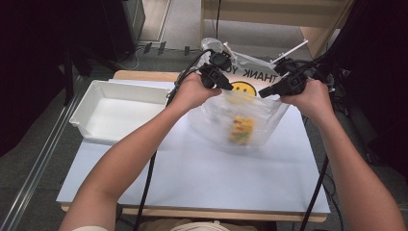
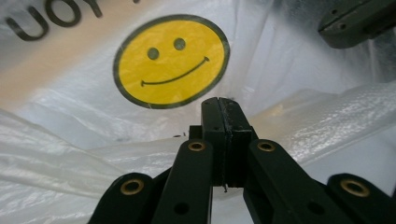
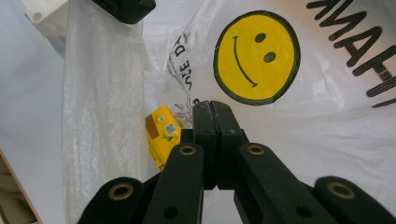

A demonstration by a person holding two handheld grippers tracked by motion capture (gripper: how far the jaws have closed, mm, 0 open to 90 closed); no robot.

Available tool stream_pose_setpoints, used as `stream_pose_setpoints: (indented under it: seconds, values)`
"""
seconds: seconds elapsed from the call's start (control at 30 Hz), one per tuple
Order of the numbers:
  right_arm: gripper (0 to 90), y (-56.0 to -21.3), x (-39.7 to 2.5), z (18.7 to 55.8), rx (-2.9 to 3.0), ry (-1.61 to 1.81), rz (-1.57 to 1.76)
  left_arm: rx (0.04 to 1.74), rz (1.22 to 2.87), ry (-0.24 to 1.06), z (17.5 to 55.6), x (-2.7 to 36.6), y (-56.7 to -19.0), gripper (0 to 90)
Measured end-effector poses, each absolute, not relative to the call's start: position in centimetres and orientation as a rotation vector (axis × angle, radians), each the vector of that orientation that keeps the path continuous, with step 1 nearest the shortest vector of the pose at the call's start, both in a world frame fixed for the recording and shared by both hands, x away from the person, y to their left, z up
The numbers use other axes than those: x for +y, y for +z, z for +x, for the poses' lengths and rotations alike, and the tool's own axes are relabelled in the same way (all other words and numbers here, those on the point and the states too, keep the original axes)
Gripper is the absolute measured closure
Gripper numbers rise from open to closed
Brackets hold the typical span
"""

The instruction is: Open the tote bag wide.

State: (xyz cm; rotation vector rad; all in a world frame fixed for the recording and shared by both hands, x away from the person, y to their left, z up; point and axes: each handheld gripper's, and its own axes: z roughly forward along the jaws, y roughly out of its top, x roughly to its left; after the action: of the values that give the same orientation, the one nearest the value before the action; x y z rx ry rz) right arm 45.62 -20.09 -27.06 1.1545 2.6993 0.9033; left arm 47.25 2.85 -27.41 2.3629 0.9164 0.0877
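1. While both hands lift it over the white tabletop (image 1: 192, 183), the thin translucent plastic bag with a yellow smiley face (image 1: 240, 125) hangs between the left hand-held gripper (image 1: 222, 82) and the right hand-held gripper (image 1: 269, 90); an empty white rectangular plastic tray (image 1: 96, 94) sits at nine o'clock.
2. From the left gripper view, the left hand-held gripper (image 2: 223, 103) has its jaws pinched together on the bag's rim, smiley at eleven o'clock.
3. From the right gripper view, the right hand-held gripper (image 3: 211, 106) likewise clamps the rim; a small yellow carton (image 3: 162, 133) lies inside at nine o'clock. Likely the mouth is being held open; next, tipping the carton out probably needs both grips kept.

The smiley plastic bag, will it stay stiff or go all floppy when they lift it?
Probably floppy: the plastic bag is thin, see-through and wrinkled, sagging between the left gripper and right gripper. It likely weighs little itself. The yellow packet inside would probably slide to the lowest spot and pull the bottom down.
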Motion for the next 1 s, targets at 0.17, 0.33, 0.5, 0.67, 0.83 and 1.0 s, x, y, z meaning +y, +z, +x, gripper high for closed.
stream_pose_setpoints:
  seconds: [0.17,0.33,0.5,0.67,0.83,1.0]
  values:
    - [90.0,-27.5,-20.3,44.6,2.704,0.924,1.150,0.895,2.368,0.081,46.0,3.2,-27.8,90.0]
    - [90.0,-28.0,-20.4,43.3,2.702,0.941,1.155,0.882,2.369,0.050,45.0,3.5,-28.5,90.0]
    - [90.0,-28.6,-20.8,42.1,2.699,0.964,1.154,0.856,2.371,0.029,43.6,3.9,-29.2,90.0]
    - [90.0,-29.3,-20.9,40.8,2.669,0.957,1.135,0.836,2.359,0.019,42.4,4.2,-29.8,90.0]
    - [90.0,-29.9,-21.1,39.7,2.635,0.973,1.166,0.834,2.342,0.014,41.7,4.7,-30.5,90.0]
    - [90.0,-30.6,-21.6,39.2,2.630,0.967,1.194,0.838,2.328,0.002,41.1,5.2,-31.2,90.0]
